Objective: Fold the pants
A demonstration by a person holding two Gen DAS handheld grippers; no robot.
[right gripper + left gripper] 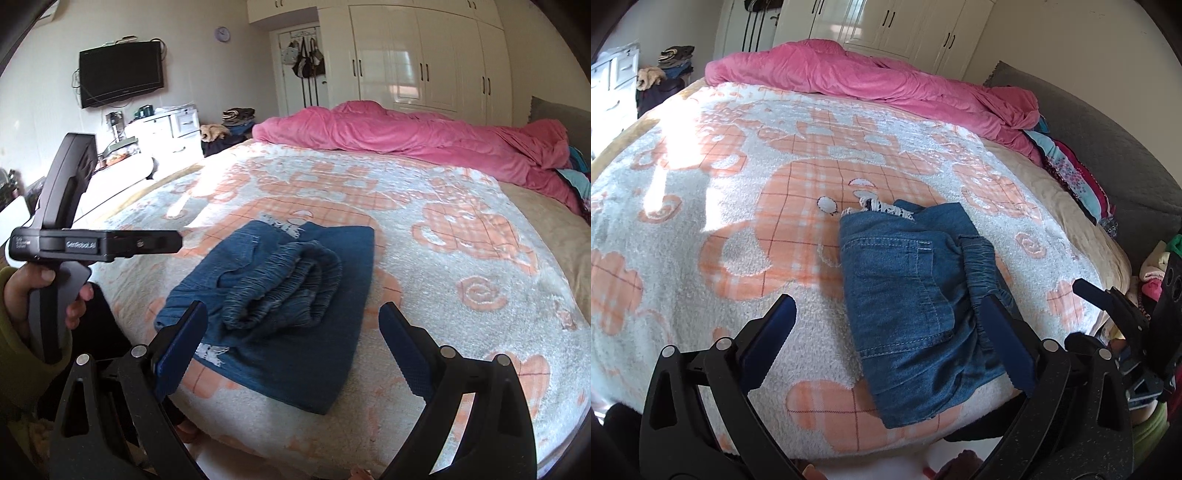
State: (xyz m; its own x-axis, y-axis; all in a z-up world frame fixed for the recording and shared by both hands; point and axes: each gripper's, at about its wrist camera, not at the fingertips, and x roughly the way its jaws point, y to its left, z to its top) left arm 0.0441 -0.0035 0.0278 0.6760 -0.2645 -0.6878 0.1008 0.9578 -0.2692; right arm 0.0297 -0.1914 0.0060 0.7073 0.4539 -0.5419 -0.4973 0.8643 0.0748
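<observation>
A bedroom held a wide bed (461, 236) under a white and orange fleece blanket (701, 221), with white wardrobes (424, 59) along the far wall and a dark TV (121, 73) mounted to the left. A pink quilt (871, 77) was bunched along the bed's far edge, and a strip of patterned clothes (1071, 173) ran down the right edge beside a grey headboard (1126, 147). Most of the blanket lay bare, with broad open room to the left of and beyond the pants.

The pants (916, 295), blue denim, lay folded into a compact bundle close to the bed's near edge, right of centre in the left wrist view. Their elastic waistband (295, 288) was doubled over on top, and a bit of white patterned lining (882, 208) poked out at the far end. The bundle's near corner reached almost to the blanket's front edge.

The left claw (890, 332) was spread wide, pinching nothing; its right finger (1004, 343) overlapped the waistband end of the pants in the picture, while its left finger stood over bare blanket. Whether it touched the cloth I cannot tell.

The right claw (291, 347) was likewise spread wide and empty, one finger at each side of the bundle's near end, the pads clear of the denim. In the right wrist view a hand (55, 291) in an olive sleeve gripped the left tool's handle (48, 317) at the left edge, beside the bed.
</observation>
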